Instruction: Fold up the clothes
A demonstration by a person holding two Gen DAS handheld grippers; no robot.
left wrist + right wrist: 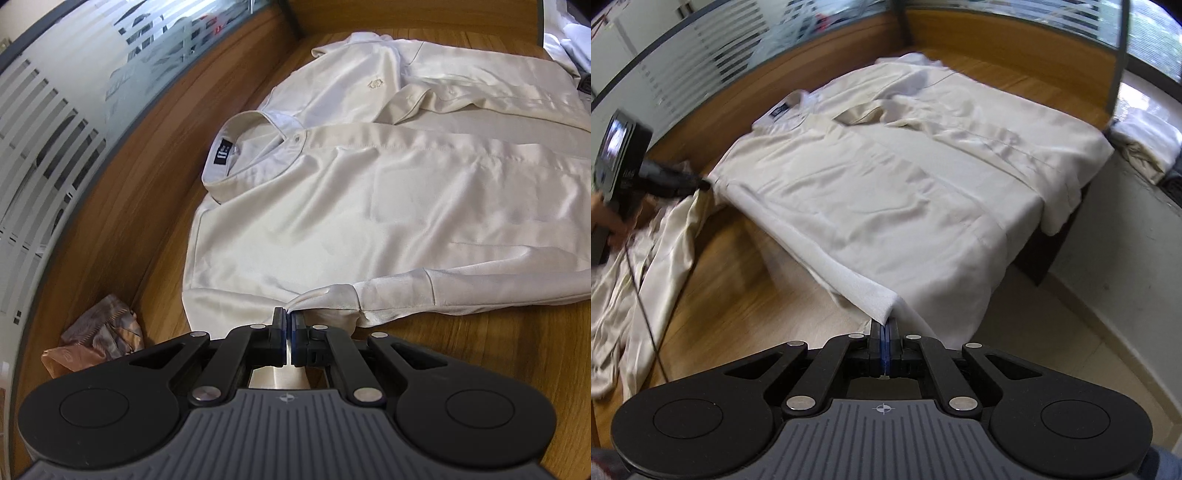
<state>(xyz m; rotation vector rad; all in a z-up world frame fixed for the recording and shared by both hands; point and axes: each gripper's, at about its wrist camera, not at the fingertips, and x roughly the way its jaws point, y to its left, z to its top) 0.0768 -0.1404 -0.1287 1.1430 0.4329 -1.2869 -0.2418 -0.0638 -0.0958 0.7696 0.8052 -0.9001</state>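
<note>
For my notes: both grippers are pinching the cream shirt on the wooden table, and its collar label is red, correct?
Not quite: the label inside the collar is black, as the left wrist view shows. The rest holds: the left gripper and right gripper each pinch the cream shirt on the wooden table.

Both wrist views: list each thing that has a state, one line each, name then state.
Shirt: spread face up on the table, buttoned at the collar, far sleeve folded across the chest.
Left gripper: shut on the shirt's shoulder seam.
Right gripper: shut on the shirt's hem, which is lifted.
Patterned cloth: crumpled.
</note>
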